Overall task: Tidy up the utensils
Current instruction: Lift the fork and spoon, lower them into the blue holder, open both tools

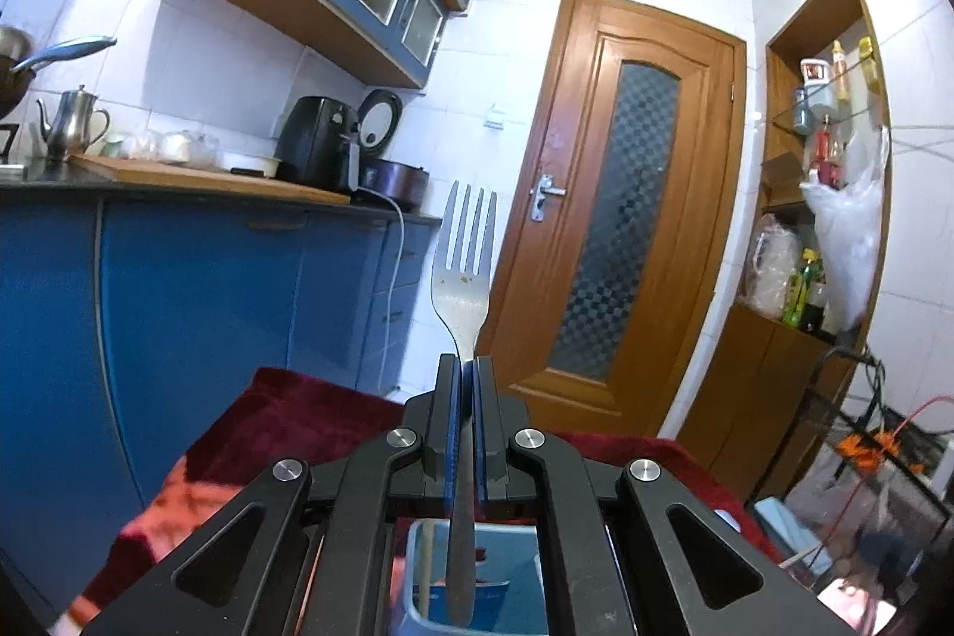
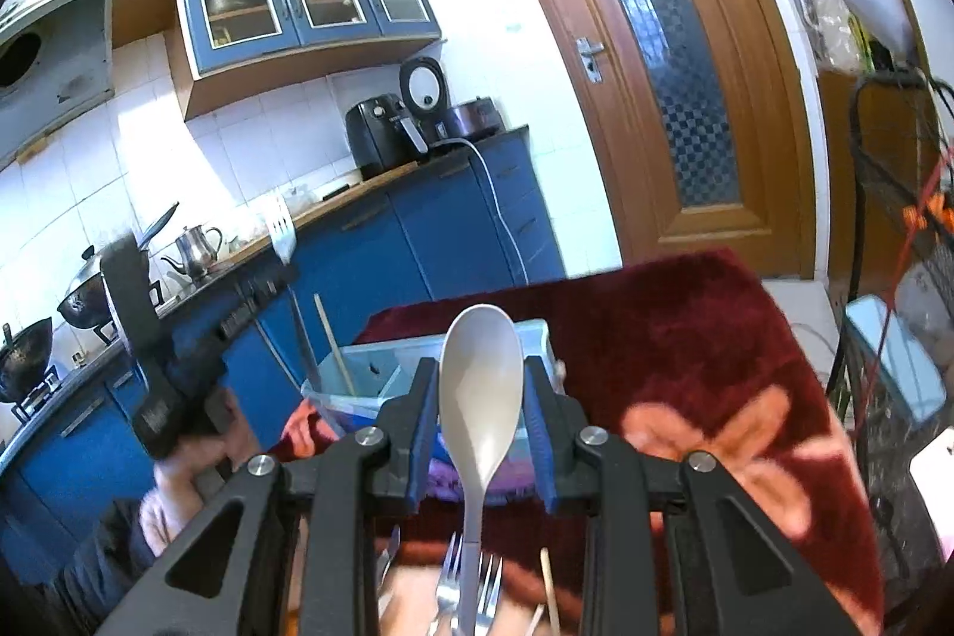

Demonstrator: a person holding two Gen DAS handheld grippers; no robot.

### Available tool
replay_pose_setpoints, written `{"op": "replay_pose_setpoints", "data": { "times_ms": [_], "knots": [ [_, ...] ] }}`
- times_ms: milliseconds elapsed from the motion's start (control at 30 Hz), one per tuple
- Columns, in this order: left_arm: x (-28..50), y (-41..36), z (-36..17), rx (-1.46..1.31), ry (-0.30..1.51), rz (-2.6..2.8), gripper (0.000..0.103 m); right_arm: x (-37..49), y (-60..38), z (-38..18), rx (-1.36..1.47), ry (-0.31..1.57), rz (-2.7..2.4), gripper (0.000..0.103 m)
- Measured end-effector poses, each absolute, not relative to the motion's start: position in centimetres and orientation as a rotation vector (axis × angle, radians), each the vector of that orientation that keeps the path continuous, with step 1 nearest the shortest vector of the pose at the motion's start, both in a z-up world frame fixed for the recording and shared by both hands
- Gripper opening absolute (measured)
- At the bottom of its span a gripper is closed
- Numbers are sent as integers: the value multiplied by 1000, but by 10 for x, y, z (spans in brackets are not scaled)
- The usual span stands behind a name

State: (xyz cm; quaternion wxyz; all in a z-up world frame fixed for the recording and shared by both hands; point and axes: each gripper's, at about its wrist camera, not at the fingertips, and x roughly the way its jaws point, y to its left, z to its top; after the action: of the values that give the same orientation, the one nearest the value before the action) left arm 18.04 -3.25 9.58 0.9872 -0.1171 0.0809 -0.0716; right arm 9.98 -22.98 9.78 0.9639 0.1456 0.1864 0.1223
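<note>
My left gripper (image 1: 466, 374) is shut on a steel fork (image 1: 462, 278). Its tines point up and away, and its handle hangs down over a blue and white utensil box (image 1: 513, 570). My right gripper (image 2: 480, 397) is shut on a grey spoon (image 2: 480, 391), with the bowl clamped between the blue pads and the handle trailing down. In the right wrist view the left gripper (image 2: 285, 272) sits at the left in a person's hand (image 2: 197, 457), fork (image 2: 280, 227) raised. The box (image 2: 369, 374) holds chopsticks and a knife upright. More forks (image 2: 447, 576) and a chopstick (image 2: 548, 594) lie below.
A dark red cloth with orange flowers (image 2: 685, 350) covers the table. Blue cabinets and a counter (image 2: 381, 183) with an air fryer (image 2: 378, 135) run along the back left. A wooden door (image 2: 656, 70) stands behind, and a black wire rack (image 2: 894, 278) is at the right.
</note>
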Motion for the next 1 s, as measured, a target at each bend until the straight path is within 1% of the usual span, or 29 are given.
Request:
{"op": "replay_pose_setpoints", "data": {
  "times_ms": [300,600,767,1000],
  "knots": [
    [177,-37,76,-201,155,-138,4,140,-222,130,246,246,182,30],
    [180,-42,65,-194,184,-160,4,183,-199,128,101,123,36,30],
    [183,-41,61,-196,203,-170,4,199,-193,114,57,143,37,30],
    [187,-41,58,-210,228,-180,4,202,-196,93,84,263,80,30]
  ]
}}
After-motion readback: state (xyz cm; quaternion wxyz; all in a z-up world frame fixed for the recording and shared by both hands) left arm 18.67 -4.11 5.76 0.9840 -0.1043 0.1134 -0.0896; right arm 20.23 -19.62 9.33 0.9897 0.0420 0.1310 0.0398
